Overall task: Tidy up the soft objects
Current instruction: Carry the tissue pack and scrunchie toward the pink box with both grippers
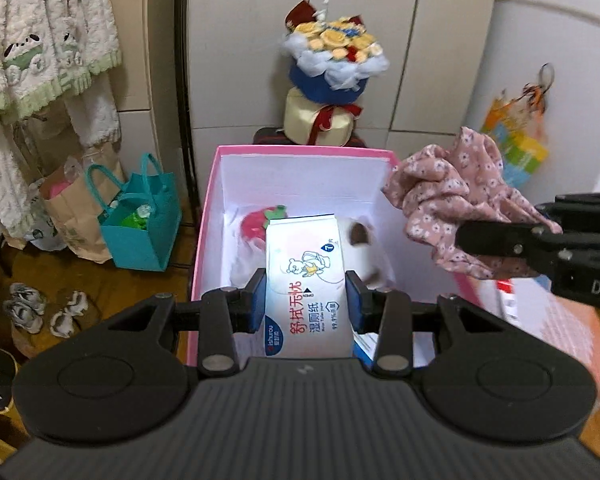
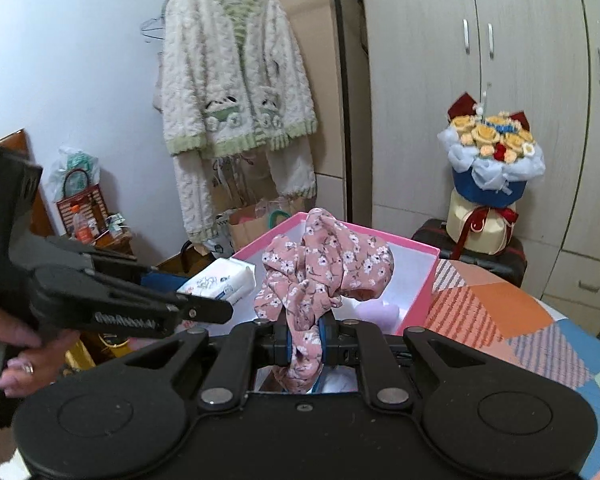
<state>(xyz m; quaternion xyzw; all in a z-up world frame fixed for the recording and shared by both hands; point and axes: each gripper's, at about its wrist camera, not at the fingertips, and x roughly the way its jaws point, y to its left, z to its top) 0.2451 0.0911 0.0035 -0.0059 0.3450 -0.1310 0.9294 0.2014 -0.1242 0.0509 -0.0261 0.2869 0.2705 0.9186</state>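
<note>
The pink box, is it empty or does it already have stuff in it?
Not empty. The pink box is open-topped, with a strawberry plush and a white plush on its floor.

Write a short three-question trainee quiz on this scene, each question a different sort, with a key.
1. True or false: the left tool grips a pack of wet wipes.
2. What does the right tool hold? A) a teal bag B) a pink floral cloth C) a bouquet
3. Fill in: both held items hang over the open ____ box.

Key: 1 true; 2 B; 3 pink.
</note>
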